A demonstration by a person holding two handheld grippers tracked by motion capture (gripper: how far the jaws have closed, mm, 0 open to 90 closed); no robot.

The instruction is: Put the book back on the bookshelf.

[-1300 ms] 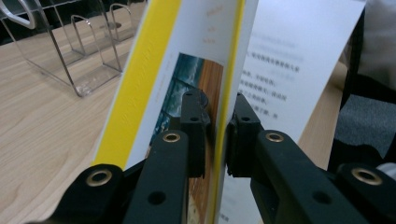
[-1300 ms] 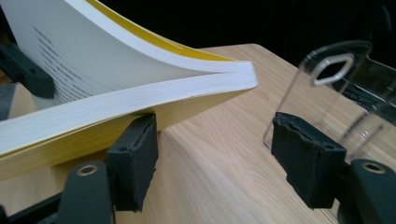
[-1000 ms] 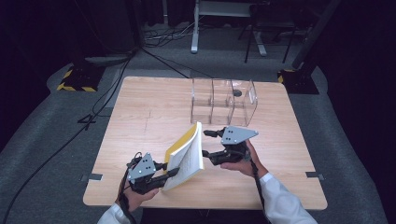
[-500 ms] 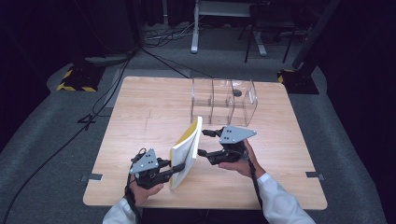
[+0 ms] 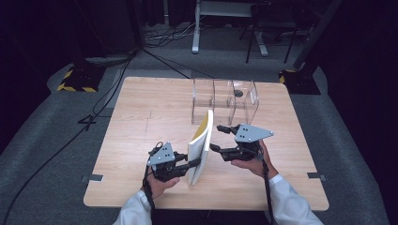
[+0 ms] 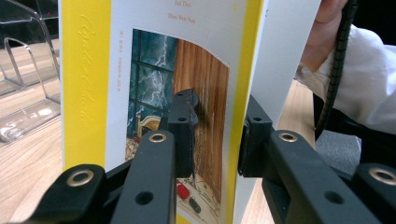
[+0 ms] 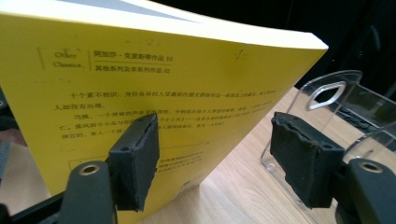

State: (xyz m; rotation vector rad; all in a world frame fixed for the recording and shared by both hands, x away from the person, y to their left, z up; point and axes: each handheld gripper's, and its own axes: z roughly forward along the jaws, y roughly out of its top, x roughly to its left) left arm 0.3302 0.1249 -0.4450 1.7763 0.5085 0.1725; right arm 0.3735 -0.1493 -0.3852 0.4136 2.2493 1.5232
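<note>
1. Pale wood counter; grey carpet, dark room, cables on floor.
2. One yellow book, on edge between both hand-held grippers, clamped in the left hand-held gripper.
3. One right hand-held gripper, jaws apart, left pad at the back cover.
4. One clear acrylic rack, beyond the right hand-held gripper.
5. Back cover: "Classics", Chinese print; front: "And Then There Were None".

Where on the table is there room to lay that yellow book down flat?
The widest bare patch is the left part of the table, from its left edge across to the clear rack. There is a smaller strip at the right edge beside the rack. It is crowded at the near middle, where the book stands between the left gripper and right gripper.
</note>
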